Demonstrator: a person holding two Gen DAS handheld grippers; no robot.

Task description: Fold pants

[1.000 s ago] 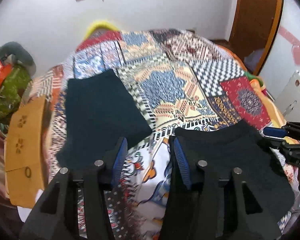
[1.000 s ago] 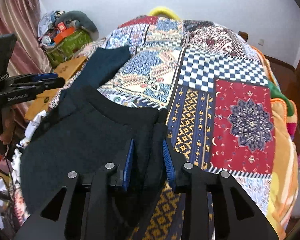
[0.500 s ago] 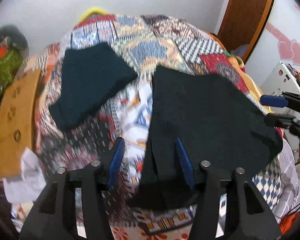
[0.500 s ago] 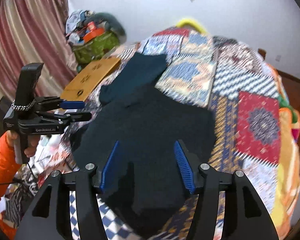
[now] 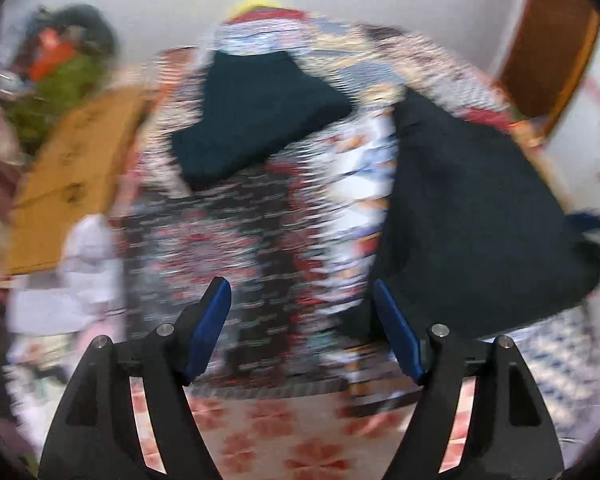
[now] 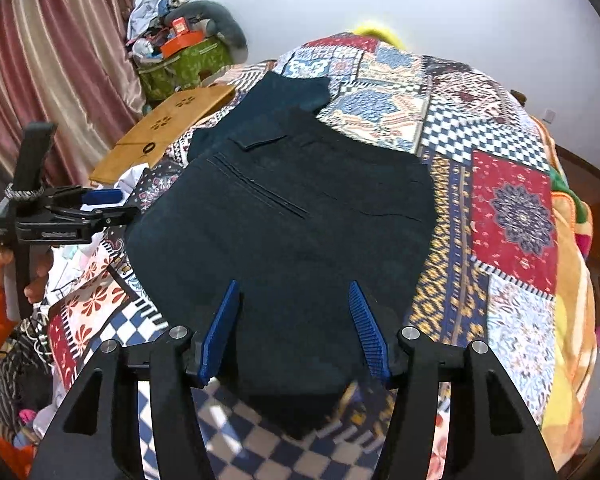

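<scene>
Dark navy pants [image 6: 300, 208] lie spread flat on the patchwork quilt [image 6: 512, 216], pocket side up. My right gripper [image 6: 294, 292] hangs open over their near edge; the cloth lies below its blue pads [image 6: 220, 328], which do not press on it. In the blurred left wrist view the pants [image 5: 460, 208] sit to the right. My left gripper [image 5: 300, 292] is over bare quilt, its jaws opening with nothing between them. In the right wrist view the left gripper [image 6: 124, 203] is just off the pants' left edge, held by a hand in an orange sleeve.
A second folded dark garment [image 6: 292, 88] lies on the quilt beyond the pants. A wooden lap desk [image 6: 168, 128] leans at the bed's left side, with a green bag [image 6: 184, 64] of clutter and pink curtains behind. An orange blanket [image 6: 572, 280] edges the right side.
Both grippers have let go of the pants, which now lie flat on the quilt. The left gripper has swung left off the cloth and widened. The right gripper has opened and drawn back.
</scene>
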